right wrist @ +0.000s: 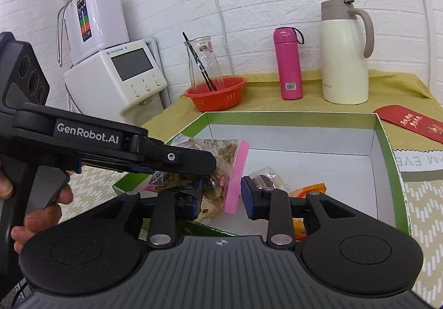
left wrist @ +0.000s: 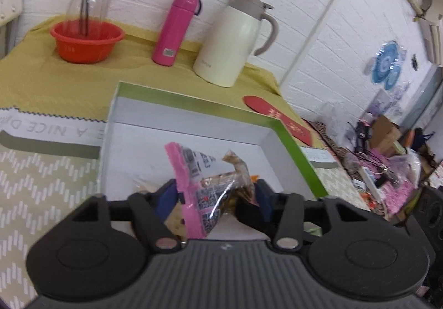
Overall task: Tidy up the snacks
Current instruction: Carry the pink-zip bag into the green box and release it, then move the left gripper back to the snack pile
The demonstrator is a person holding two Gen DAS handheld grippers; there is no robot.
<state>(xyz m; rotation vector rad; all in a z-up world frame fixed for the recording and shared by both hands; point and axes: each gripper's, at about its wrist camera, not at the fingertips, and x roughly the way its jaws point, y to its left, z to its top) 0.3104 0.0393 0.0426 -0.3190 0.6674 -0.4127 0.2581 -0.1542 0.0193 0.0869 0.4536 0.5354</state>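
A clear plastic snack bag with pink sealed edges (right wrist: 221,167), printed with QR codes and holding brown pieces, hangs over the near part of a shallow white cardboard box with a green rim (right wrist: 387,148). It sits between the fingers of both tools. The left gripper (left wrist: 211,195) has its blue-padded jaws parted, with the bag in the gap; whether the pads press on it is unclear. The right gripper (right wrist: 221,195) is also parted around the bag's pink edge, and the right-hand pad stands clear of it. Under the bag, on the box floor near the front edge, lie a pale wrapped snack (right wrist: 270,174) and an orange packet (right wrist: 306,189), both partly hidden by the fingers. The box's near wall is cut off by the gripper bodies. The bag's print is too blurred to read.
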